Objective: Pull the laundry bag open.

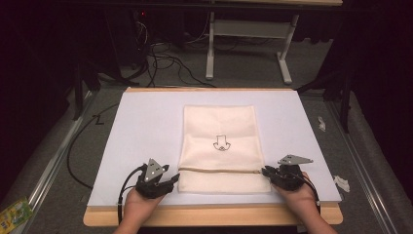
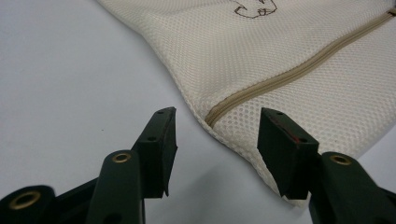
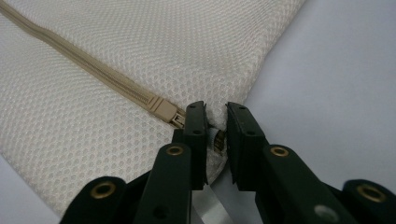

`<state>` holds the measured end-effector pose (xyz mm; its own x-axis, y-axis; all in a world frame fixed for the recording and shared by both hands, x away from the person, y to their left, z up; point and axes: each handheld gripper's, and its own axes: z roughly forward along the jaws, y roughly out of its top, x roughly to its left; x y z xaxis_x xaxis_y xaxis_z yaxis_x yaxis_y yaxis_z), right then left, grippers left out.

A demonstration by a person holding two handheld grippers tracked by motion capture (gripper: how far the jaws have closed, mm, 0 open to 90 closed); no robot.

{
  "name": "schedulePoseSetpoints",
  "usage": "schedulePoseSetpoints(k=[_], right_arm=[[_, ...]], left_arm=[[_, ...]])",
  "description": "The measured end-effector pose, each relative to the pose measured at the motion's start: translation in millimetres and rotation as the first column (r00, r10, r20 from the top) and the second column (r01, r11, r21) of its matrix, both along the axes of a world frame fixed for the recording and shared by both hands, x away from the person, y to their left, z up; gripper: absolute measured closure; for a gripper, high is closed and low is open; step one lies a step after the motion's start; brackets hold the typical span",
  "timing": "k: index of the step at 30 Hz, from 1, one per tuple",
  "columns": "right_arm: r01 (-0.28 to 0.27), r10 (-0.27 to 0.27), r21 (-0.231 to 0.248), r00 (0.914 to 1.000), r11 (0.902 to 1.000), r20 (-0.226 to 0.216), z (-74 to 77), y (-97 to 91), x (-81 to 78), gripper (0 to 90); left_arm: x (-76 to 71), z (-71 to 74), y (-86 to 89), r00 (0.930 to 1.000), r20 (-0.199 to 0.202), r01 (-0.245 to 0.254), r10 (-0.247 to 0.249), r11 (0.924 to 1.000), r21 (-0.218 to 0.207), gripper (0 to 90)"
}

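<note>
A cream mesh zipper bag (image 1: 219,141) lies flat on the white board (image 1: 146,126), with a small drawn mark at its middle. Its tan zipper (image 1: 219,170) runs across near the front edge. My left gripper (image 1: 174,176) rests at the bag's left edge; in the left gripper view it (image 2: 217,126) stands open, its jaws on either side of the zipper's left end (image 2: 212,116) without touching it. My right gripper (image 1: 265,170) is at the zipper's right end. In the right gripper view it (image 3: 215,114) is shut on the zipper pull (image 3: 217,139), just past the tan slider (image 3: 163,111).
The board lies on a wooden table (image 1: 195,215). Cables (image 1: 160,58) and a white table frame (image 1: 243,44) are on the floor behind. A green packet (image 1: 12,212) lies on the floor at the front left, scraps of white paper (image 1: 341,183) at the right.
</note>
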<state>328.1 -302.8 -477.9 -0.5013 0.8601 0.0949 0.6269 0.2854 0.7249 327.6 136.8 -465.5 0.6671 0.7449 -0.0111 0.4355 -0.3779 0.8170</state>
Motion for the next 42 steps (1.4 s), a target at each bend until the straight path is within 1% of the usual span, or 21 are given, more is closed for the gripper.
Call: schedulePoseSetpoints(k=[3, 5, 9, 14, 16, 19, 22, 23, 25, 26, 27, 28, 29, 31, 32, 33, 34, 35, 38, 40, 42], right_arm=[[-0.004, 0.004, -0.004, 1.0000, 1.0000, 0.002, 0.4, 0.6, 0.1, 82.6], [-0.010, 0.010, 0.000, 0.9999, 0.9999, -0.004, 1.2, 1.1, 0.5, 84.1], [-0.016, 0.016, -0.008, 0.9998, 0.9998, 0.006, 2.6, 1.0, 0.3, 84.6], [-0.017, 0.017, -0.003, 0.9986, 0.9998, 0.049, 10.0, 2.6, -3.1, 84.7], [-0.019, 0.019, 0.003, 0.9981, 0.9998, 0.059, 12.6, 3.4, -4.1, 84.7], [-0.029, 0.030, -0.012, 0.9975, 0.9995, 0.063, 13.1, 5.0, -5.1, 84.8], [-0.036, 0.037, -0.018, 0.9959, 0.9992, 0.082, 15.2, 4.9, -5.5, 84.9], [-0.036, 0.037, -0.018, 0.9959, 0.9992, 0.082, 15.2, 4.9, -5.5, 84.9], [-0.038, 0.038, -0.006, 0.9953, 0.9993, 0.089, 17.0, 4.2, -5.9, 84.9], [-0.039, 0.038, 0.001, 0.9945, 0.9993, 0.097, 17.5, 3.9, -5.8, 84.9], [-0.039, 0.038, 0.008, 0.9946, 0.9992, 0.097, 18.3, 3.3, -6.1, 84.9], [-0.039, 0.038, 0.008, 0.9946, 0.9992, 0.097, 18.3, 3.3, -6.1, 84.9], [-0.039, 0.036, 0.030, 0.9941, 0.9988, 0.102, 20.9, 2.0, -6.3, 84.9], [-0.048, 0.043, 0.039, 0.9921, 0.9981, 0.118, 23.1, 1.4, -6.6, 84.9], [-0.049, 0.043, 0.042, 0.9917, 0.9979, 0.121, 24.3, 1.6, -7.3, 84.9], [-0.054, 0.048, 0.044, 0.9910, 0.9976, 0.125, 25.4, 1.7, -7.7, 84.9], [-0.056, 0.050, 0.046, 0.9908, 0.9974, 0.126, 25.9, 2.0, -8.2, 84.9], [-0.058, 0.052, 0.047, 0.9906, 0.9972, 0.126, 26.6, 2.4, -8.7, 84.9], [-0.072, 0.065, 0.047, 0.9885, 0.9963, 0.137, 27.5, 2.7, -9.7, 84.9], [-0.074, 0.067, 0.047, 0.9877, 0.9962, 0.141, 28.1, 2.6, -10.0, 84.9], [-0.077, 0.069, 0.050, 0.9865, 0.9958, 0.148, 29.0, 2.5, -10.3, 84.9]], left_arm=[[0.0, 0.2, -0.4, 1.0000, 0.001, 0.004, -0.004, 1.0000, -0.002, 47.5], [-1.2, 1.1, -1.8, 0.9996, 0.010, 0.028, -0.028, 0.9993, -0.023, 45.9], [-2.7, 2.1, -5.8, 0.9991, 0.008, 0.043, -0.043, 0.9986, -0.030, 44.4], [-4.1, 4.6, -24.0, 0.9956, 0.009, 0.094, -0.093, 0.9931, -0.071, 43.7], [-3.9, 5.2, -35.3, 0.9932, 0.002, 0.116, -0.117, 0.9904, -0.075, 43.4], [-2.0, 7.2, -53.6, 0.9871, -0.026, 0.155, -0.158, 0.9828, -0.101, 43.3], [0.9, 9.1, -73.8, 0.9809, -0.031, 0.187, -0.192, 0.9750, -0.120, 43.3], [0.9, 9.1, -73.8, 0.9809, -0.031, 0.187, -0.192, 0.9750, -0.120, 43.6], [3.5, 9.6, -92.2, 0.9744, -0.042, 0.213, -0.221, 0.9665, -0.144, 44.3], [4.0, 9.8, -98.0, 0.9726, -0.042, 0.220, -0.229, 0.9645, -0.146, 44.8], [4.0, 9.8, -98.0, 0.9726, -0.042, 0.220, -0.229, 0.9645, -0.146, 45.3], [4.9, 10.5, -109.5, 0.9684, -0.043, 0.237, -0.246, 0.9598, -0.151, 45.3], [5.9, 11.6, -123.1, 0.9634, -0.044, 0.255, -0.264, 0.9545, -0.155, 46.0], [7.2, 13.1, -137.3, 0.9589, -0.041, 0.271, -0.281, 0.9488, -0.162, 47.1], [7.2, 13.1, -137.3, 0.9589, -0.041, 0.271, -0.281, 0.9488, -0.162, 47.3], [9.4, 13.1, -149.0, 0.9569, -0.041, 0.277, -0.288, 0.9463, -0.166, 48.1], [11.2, 12.6, -155.1, 0.9558, -0.044, 0.280, -0.291, 0.9451, -0.169, 48.6], [11.2, 12.6, -155.1, 0.9558, -0.044, 0.280, -0.291, 0.9451, -0.169, 49.5], [18.5, 5.4, -177.6, 0.9505, -0.078, 0.284, -0.301, 0.9430, -0.173, 52.1], [20.0, 2.6, -185.0, 0.9484, -0.086, 0.287, -0.305, 0.9414, -0.177, 53.8], [22.4, -0.3, -192.5, 0.9483, -0.095, 0.284, -0.303, 0.9427, -0.176, 54.6]])
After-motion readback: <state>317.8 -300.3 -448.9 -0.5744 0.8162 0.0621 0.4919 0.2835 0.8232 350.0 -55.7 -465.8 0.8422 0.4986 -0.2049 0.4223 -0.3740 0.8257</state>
